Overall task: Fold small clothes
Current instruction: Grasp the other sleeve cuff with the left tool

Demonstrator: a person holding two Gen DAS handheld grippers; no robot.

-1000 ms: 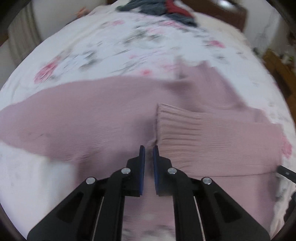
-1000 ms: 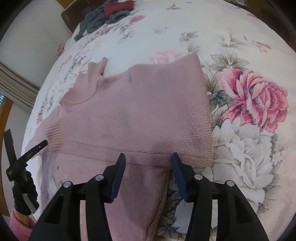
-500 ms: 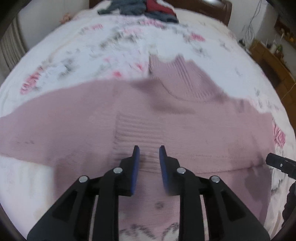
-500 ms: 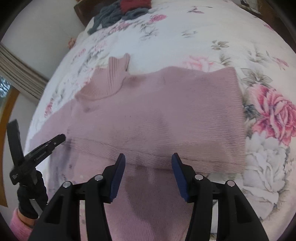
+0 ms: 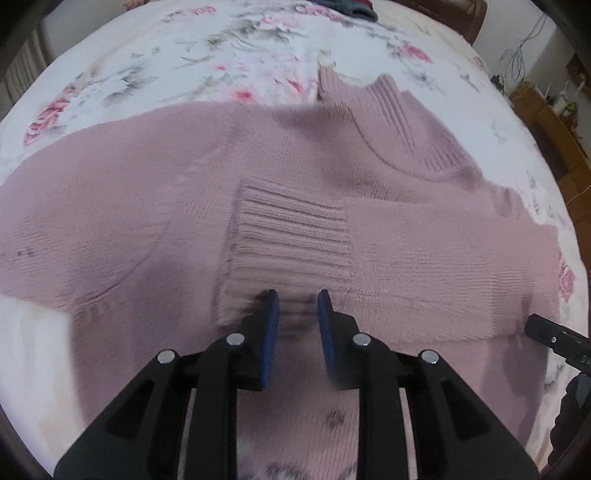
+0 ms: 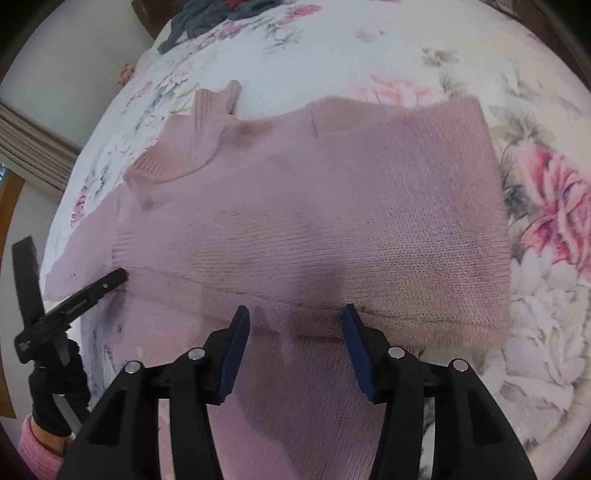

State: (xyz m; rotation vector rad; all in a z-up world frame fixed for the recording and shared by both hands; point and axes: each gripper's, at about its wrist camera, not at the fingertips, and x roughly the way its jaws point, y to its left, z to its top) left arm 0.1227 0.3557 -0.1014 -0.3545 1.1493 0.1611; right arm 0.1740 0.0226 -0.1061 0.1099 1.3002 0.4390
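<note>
The pink sweater (image 6: 317, 206) lies flat on the floral bed (image 6: 369, 48), its ribbed collar (image 5: 399, 122) on the side away from you, and one sleeve is folded across the chest with its ribbed cuff (image 5: 291, 240) ending mid-body. Your left gripper (image 5: 295, 306) sits at the cuff's near edge, jaws parted with nothing pinched. The frame is smeared there, so I can't say whether the pads touch the knit. Your right gripper (image 6: 295, 325) is spread wide over the sleeve's lower edge, nearer the sweater's folded side, gripping nothing.

The other sleeve looks like the next job: it runs out past the cuff on the side away from the right gripper. Pinch it by its cuff, lift low, and lay it across parallel to the first so the edges line up. Keep the folded sleeve from dragging along.

No containers anywhere near the sweater; beyond the collar there's only a loose heap of dark clothes (image 6: 207, 18) at the bed's far end.
</note>
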